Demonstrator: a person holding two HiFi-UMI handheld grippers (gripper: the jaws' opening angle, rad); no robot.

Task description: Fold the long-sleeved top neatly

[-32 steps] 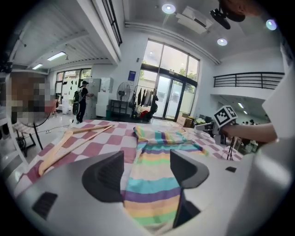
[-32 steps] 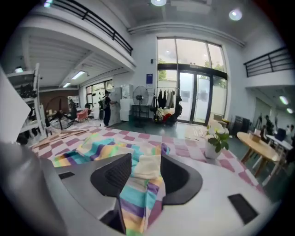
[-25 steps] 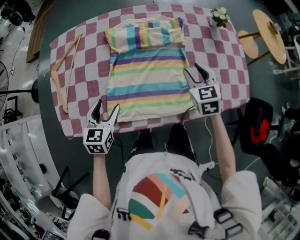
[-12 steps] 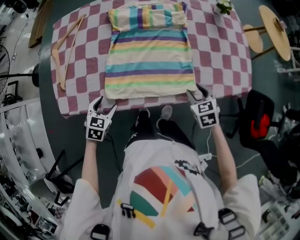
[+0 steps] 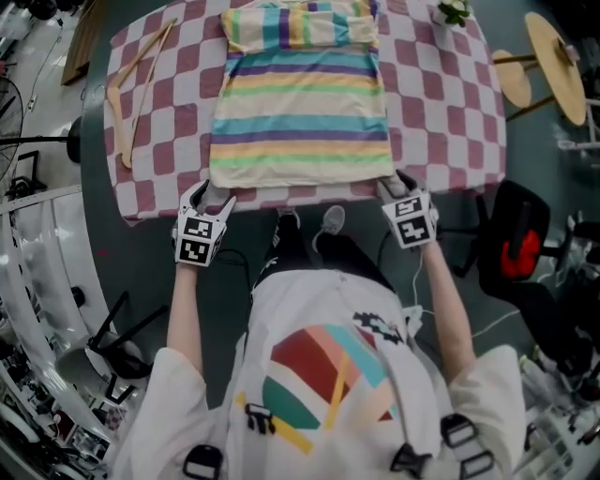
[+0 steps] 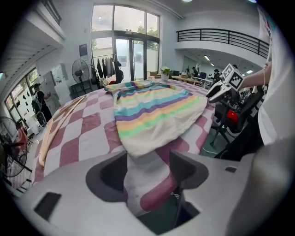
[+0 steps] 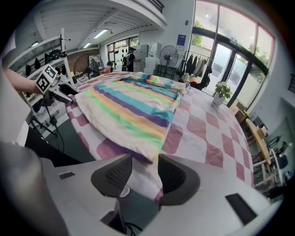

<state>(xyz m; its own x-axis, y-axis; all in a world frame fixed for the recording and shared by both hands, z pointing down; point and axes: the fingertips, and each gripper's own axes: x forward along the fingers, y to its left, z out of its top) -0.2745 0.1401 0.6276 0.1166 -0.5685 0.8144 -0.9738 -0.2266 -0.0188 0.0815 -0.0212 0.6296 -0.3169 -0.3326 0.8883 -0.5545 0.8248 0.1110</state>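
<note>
A striped long-sleeved top (image 5: 300, 103) lies flat on the pink-and-white checked tablecloth (image 5: 441, 112), its sleeves folded across the far end. My left gripper (image 5: 208, 195) is at the near table edge by the hem's left corner. In the left gripper view its jaws (image 6: 147, 163) stand open, with the hem corner (image 6: 138, 147) and the hanging cloth between them. My right gripper (image 5: 394, 183) is at the hem's right corner. In the right gripper view it (image 7: 145, 168) is open, the hem corner (image 7: 150, 154) just at its jaws.
A wooden hanger (image 5: 131, 89) lies on the table's left side and a small potted plant (image 5: 455, 11) stands at the far right corner. Round wooden stools (image 5: 548, 66) and a black chair (image 5: 520, 253) stand to the right of the table.
Both grippers have come down and back to the near table edge. The right one moved from beside the top's right side to the hem corner; the left one closed in on the left corner.
</note>
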